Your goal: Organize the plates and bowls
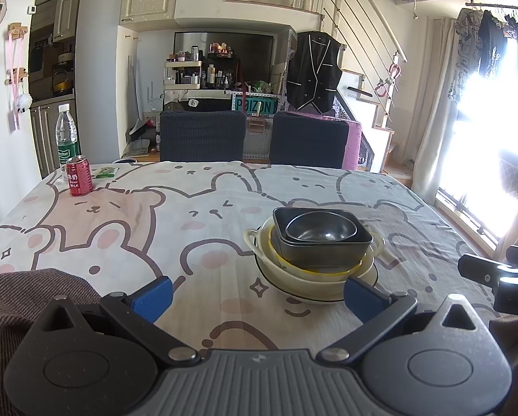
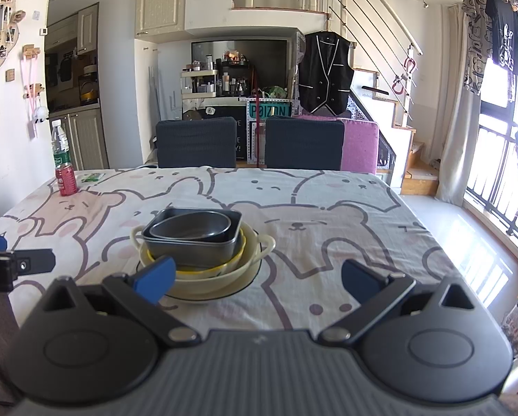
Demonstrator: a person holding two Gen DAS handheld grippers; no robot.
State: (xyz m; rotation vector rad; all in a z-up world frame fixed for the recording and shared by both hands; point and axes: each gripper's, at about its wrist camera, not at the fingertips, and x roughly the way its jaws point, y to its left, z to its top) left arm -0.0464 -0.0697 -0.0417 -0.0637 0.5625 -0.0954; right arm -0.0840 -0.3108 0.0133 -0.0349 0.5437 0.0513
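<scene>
While grippers gape, dark pan (image 1: 323, 242) lies crosswise atop bowls (image 1: 314, 277)

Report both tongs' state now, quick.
Left tongs: open, holding nothing.
Right tongs: open, holding nothing.
</scene>
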